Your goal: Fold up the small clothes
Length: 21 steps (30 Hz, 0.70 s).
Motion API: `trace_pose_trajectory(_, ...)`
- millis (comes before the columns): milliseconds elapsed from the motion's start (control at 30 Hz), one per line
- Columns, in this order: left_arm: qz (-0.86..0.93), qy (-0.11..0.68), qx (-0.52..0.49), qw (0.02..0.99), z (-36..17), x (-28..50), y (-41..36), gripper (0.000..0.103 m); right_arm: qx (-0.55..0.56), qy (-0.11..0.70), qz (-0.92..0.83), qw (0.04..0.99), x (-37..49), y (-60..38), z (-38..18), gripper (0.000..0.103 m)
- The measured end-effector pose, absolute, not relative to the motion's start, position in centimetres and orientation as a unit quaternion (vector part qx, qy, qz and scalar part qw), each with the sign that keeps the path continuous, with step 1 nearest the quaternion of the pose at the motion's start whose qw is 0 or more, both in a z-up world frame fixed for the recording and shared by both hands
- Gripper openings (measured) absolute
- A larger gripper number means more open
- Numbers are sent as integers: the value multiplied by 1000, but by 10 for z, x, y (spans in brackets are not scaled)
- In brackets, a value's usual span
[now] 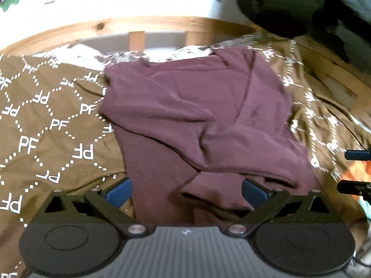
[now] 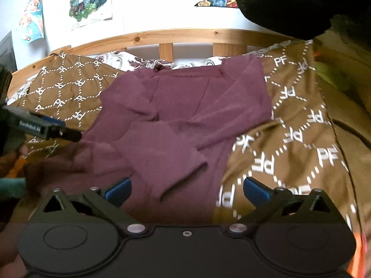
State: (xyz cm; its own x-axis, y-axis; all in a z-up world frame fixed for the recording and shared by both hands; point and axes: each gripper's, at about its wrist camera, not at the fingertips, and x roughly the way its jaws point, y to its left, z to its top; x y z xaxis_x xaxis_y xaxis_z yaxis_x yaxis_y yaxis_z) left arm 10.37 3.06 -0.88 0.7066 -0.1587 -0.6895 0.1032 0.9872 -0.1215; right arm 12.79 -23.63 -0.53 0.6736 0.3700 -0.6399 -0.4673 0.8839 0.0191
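Two grippers, left (image 1: 186,191) and right (image 2: 186,191), hover with jaws spread wide and nothing held, above the maroon shirt (image 1: 197,115), which lies on the brown blanket (image 1: 46,120) with both sleeves (image 2: 167,153) already crossed over its body. We judge the next fold to be hem toward collar: we would pinch both near corners together, lift evenly, and lay the edge square to the neckline. Open blanket flanks the shirt on both sides; the wooden headboard (image 2: 167,34) bounds the far edge, and a dark mass (image 2: 301,4) crowds the upper right.

Maroon shirt (image 1: 194,106); brown monogrammed bedspread (image 1: 46,115)
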Motion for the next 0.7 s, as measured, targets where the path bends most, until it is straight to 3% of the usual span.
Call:
trace_pose_trajectory(233,-96,379,30,920,1,76,25,102,-96,341,206,912,88,-245,-8,102)
trace_pose_trajectory(700,-134,405,45,903,-15,38,43,102,-196,361,232,882,72,-215,-13,102)
